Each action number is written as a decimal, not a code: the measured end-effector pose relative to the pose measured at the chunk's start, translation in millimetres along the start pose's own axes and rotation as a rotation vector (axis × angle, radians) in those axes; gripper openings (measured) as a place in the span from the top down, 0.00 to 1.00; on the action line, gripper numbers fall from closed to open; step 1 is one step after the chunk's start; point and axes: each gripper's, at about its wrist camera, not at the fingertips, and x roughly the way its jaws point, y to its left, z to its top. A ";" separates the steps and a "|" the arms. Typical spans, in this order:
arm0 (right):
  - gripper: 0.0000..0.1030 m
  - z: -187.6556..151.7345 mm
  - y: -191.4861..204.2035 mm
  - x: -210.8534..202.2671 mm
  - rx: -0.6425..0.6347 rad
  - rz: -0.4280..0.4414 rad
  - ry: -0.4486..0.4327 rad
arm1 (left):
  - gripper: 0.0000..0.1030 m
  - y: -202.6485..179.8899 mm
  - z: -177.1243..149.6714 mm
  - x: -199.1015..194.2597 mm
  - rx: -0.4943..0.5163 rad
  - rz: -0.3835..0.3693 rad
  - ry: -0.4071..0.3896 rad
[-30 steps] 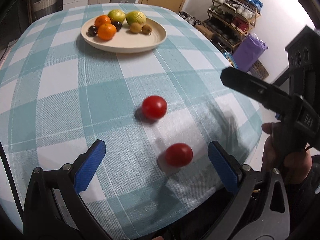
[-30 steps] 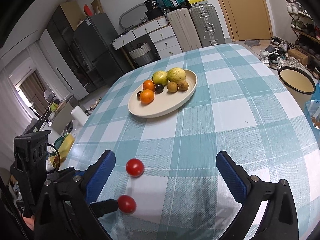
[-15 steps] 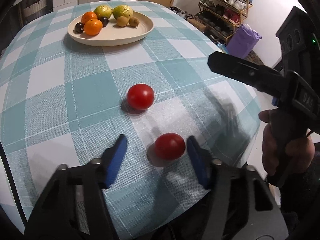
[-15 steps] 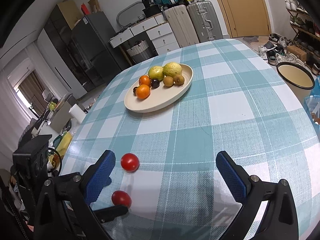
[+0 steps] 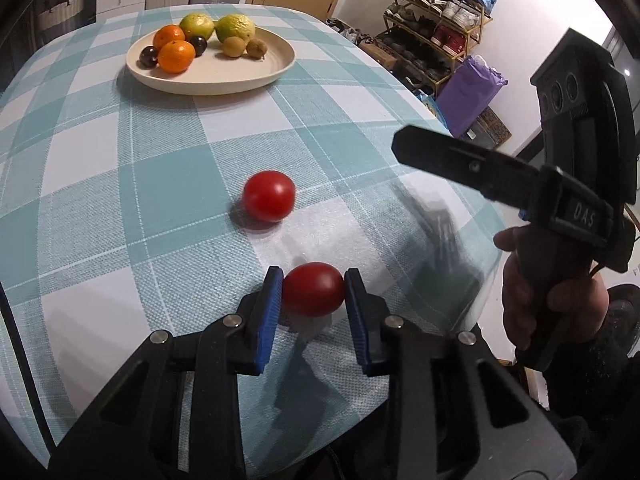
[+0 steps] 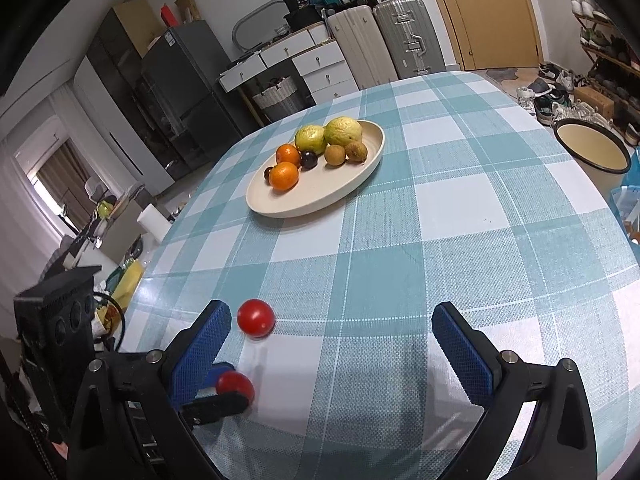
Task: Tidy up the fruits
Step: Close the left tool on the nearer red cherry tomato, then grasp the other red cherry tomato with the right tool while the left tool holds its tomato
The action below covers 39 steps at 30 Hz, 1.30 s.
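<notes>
A red tomato (image 5: 314, 290) rests on the checked tablecloth near the table's front edge. My left gripper (image 5: 311, 280) is closing its jaws on it, and both blue pads (image 5: 267, 312) touch its sides. The right wrist view shows the same tomato (image 6: 236, 386) low at the left. A second tomato (image 5: 269, 196) lies free a little farther in. My right gripper (image 6: 332, 332) hovers open over the cloth with nothing gripped, and the second tomato (image 6: 256, 318) shows just beside its left finger. A cream oval plate (image 5: 224, 84) at the far side holds oranges, green citrus, kiwis and dark plums.
The table's right edge (image 5: 460, 168) drops toward a shoe rack and a purple bag (image 5: 470, 92). A hand (image 5: 552, 300) holds the right gripper's handle at that side. A basin (image 6: 592, 152) stands on the floor beyond the table. Cabinets and suitcases line the back wall.
My left gripper's jaws went from wide open to closed against the near tomato's sides. The tomato stayed on the cloth. My right gripper kept open and hardly moved.
</notes>
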 end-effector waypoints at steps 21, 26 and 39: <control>0.11 -5.9 39.6 41.3 -0.100 0.088 0.076 | 0.72 66.8 14.6 -32.3 -0.149 0.046 -0.107; 0.22 -6.7 51.9 58.9 -0.135 0.103 0.115 | 0.72 79.8 20.1 -36.4 -0.173 0.055 -0.117; 0.69 -6.4 63.3 79.6 -0.245 0.079 0.168 | 0.72 98.3 46.0 -32.4 -0.211 0.059 -0.137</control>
